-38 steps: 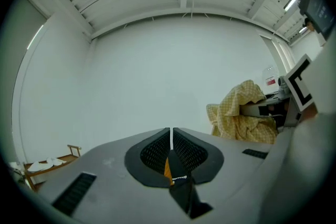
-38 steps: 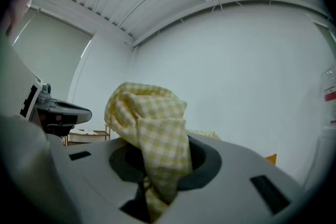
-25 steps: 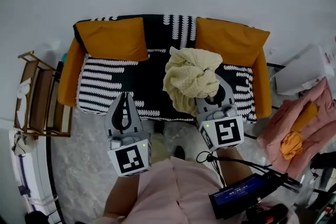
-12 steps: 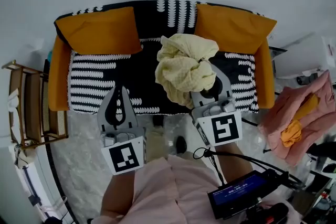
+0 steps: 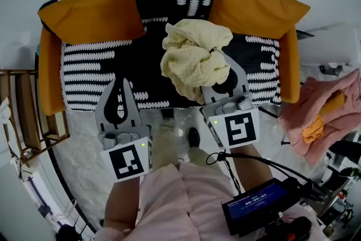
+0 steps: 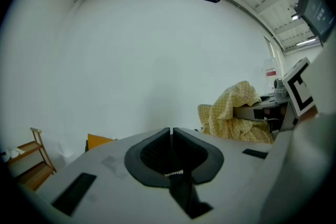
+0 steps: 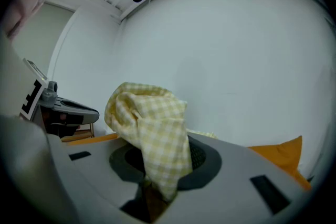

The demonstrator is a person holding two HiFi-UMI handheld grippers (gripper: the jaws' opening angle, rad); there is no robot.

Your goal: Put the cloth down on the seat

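The middle of the sofa seat (image 5: 141,73) is bare, so I have room to come down there. Two orange cushions lean at the back, a left cushion (image 5: 93,14) and a right cushion (image 5: 256,5). Orange arm rests (image 5: 48,70) close off both ends. A wooden rack (image 5: 22,115) stands beside the left end. The yellow checked cloth (image 5: 194,62) hangs over part of the seat and hides what is under it.

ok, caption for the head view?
Right gripper holds the cloth over the seat; left gripper shut, empty.
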